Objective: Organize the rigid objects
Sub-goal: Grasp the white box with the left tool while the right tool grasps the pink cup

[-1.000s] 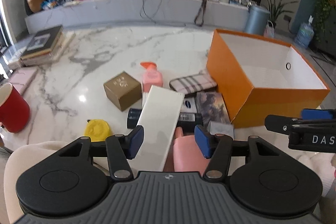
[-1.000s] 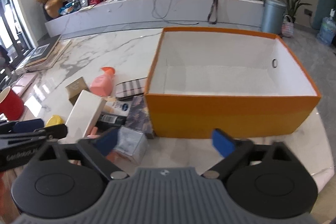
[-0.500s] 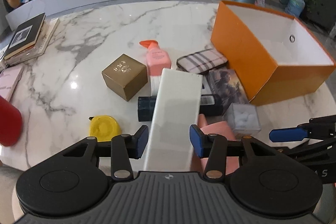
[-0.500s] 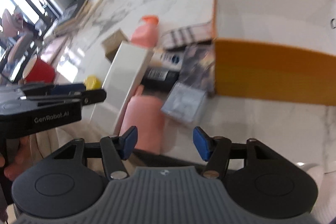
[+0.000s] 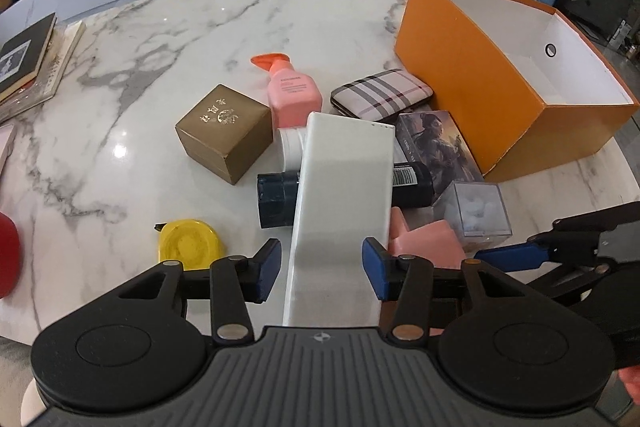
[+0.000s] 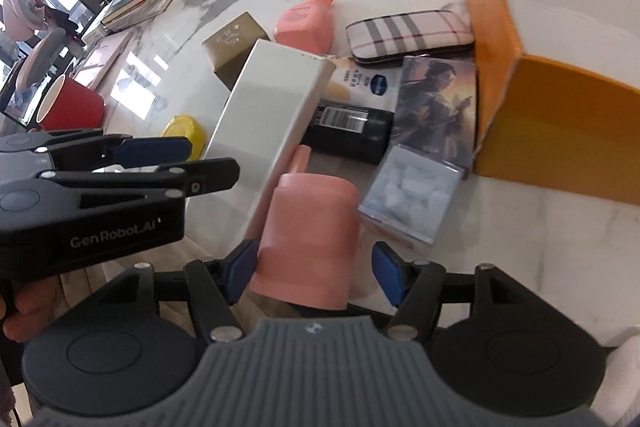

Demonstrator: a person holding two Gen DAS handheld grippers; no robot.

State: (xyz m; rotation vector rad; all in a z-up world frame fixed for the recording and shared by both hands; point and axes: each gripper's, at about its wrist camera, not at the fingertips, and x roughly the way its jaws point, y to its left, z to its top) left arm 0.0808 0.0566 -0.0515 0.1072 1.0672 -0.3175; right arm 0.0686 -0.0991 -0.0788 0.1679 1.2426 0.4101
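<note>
A long white box [image 5: 344, 195] leans on the pile, its near end between the fingers of my left gripper [image 5: 322, 269]. The jaws are opening, and a small gap shows at the left pad. A pink cup [image 6: 308, 239] lies on its side between the fingers of my right gripper [image 6: 316, 273]. Those jaws are opening too, and the right pad stands off the cup. The orange box [image 5: 460, 75] with a white inside stands open-topped at the right. In the right wrist view my left gripper [image 6: 192, 163] comes in from the left beside the white box [image 6: 272, 107].
The pile holds a gold box [image 5: 224, 131], a pink bottle [image 5: 294, 91], a plaid case [image 5: 382, 93], a dark tube [image 5: 276, 199], a picture box [image 5: 436, 143] and a clear box [image 5: 478, 211]. A yellow disc [image 5: 188, 243], a red cup [image 6: 72, 107] and books [image 5: 24, 55] lie to the left.
Both grippers have sunk toward the pile. The left one narrowed around the white box. The right one swung left from the orange box to the pink cup and narrowed.
</note>
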